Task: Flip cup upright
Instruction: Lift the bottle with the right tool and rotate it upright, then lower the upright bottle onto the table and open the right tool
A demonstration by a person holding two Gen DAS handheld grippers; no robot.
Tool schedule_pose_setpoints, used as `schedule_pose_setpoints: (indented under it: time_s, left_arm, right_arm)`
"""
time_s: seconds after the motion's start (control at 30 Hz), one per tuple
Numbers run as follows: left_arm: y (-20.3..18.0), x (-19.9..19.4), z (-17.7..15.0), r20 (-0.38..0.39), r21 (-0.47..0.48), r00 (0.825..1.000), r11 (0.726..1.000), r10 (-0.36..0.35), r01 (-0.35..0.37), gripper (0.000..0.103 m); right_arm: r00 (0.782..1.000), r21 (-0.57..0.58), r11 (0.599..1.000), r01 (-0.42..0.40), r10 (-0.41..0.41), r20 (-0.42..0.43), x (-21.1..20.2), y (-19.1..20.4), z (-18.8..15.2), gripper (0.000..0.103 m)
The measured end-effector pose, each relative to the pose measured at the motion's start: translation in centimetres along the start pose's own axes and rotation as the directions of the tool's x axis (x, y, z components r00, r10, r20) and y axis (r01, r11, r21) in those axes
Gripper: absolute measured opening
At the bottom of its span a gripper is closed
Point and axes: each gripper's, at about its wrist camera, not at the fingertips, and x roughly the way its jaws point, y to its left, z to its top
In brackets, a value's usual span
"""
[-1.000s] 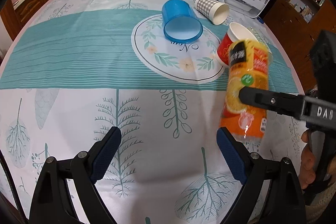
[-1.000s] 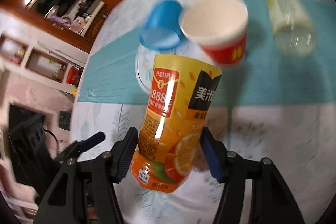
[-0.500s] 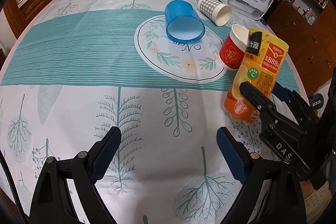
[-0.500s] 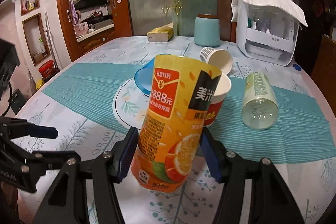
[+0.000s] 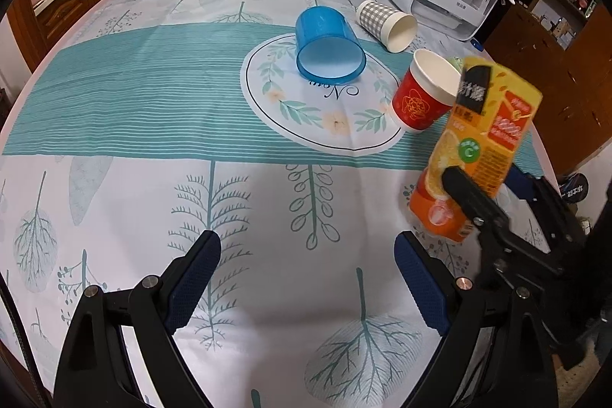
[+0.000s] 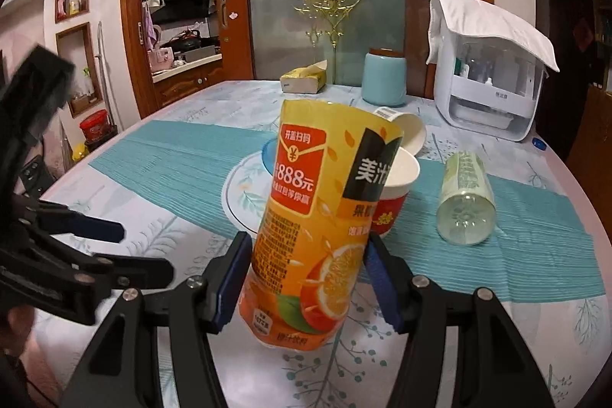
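Now pinching orange cup in right hand-held gripper, left hand-held gripper spread; risking knocking red cup at twelve o'clock.

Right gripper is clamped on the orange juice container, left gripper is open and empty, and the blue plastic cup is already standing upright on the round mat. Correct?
Not quite. The blue plastic cup lies on its side on the round floral mat, mouth facing the left wrist camera. The rest holds: the right gripper is shut on the orange juice container, and the left gripper is open and empty.
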Motion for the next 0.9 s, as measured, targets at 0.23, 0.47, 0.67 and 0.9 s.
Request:
schedule_pose_setpoints:
  time_s: [0.23,0.47,0.67,0.9]
  left_arm:
    - [0.1,-0.3,-0.5,-0.001,-0.002,1.000,1.000,0.012,-0.012,0.091]
    - [-0.4,-0.8,-0.9,0.003,0.015,1.000,1.000,0.014,-0.014,0.091]
    - [-1.1,-1.6,-1.2,0.017,0.036,1.000,0.999,0.020,-0.020,0.091]
    - [-1.6,-2.2,-1.8,0.021,0.049,1.000,0.999,0.021,-0.022,0.091]
  right_arm:
    - [0.999,-0.013,0.999,0.035,-0.035,0.031,0.4,0.2,-1.7,0.060]
    - [0.999,-0.076,0.996,0.050,-0.048,0.025,-0.9,1.4,-2.6,0.063]
    - [0.998,-0.103,0.993,0.064,-0.065,0.000,-1.6,1.7,-3.3,0.064]
    - [0.999,-0.084,0.996,0.035,-0.035,0.003,-2.5,1.5,-3.6,0.073]
